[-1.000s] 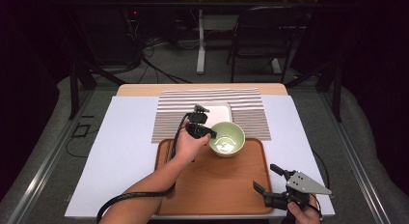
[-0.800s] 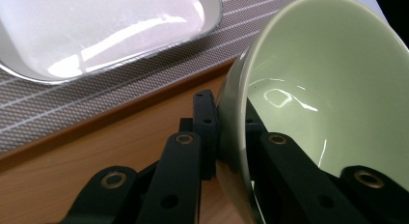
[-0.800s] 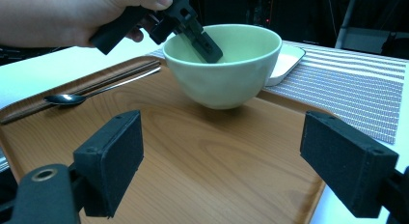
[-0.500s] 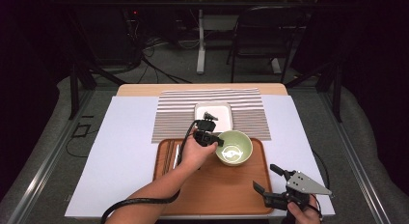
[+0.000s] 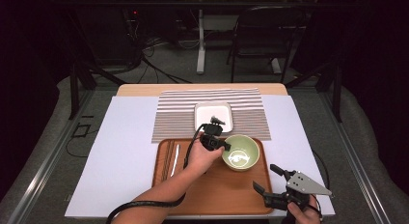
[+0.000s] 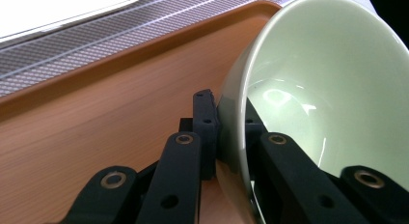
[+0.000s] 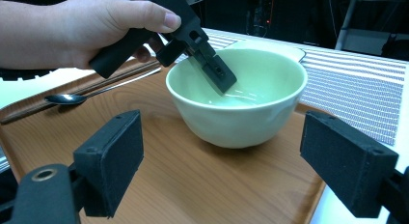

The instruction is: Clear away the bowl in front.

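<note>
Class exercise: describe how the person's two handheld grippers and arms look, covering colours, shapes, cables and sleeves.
Both grippers are black, with jointed bars carrying round pivot holes. The right gripper has blocky rectangular foam-like pads and a grey three-cornered plate on top. A black cable trails from the left gripper. The left forearm is bare, with no sleeve in view.

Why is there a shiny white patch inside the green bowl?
It's glare: in the left gripper view, lights above reflect as white streaks on the glossy pale green ceramic bowl; the right gripper view shows similar shine inside it, beside the left gripper; in the high view it's a small bright patch.
</note>
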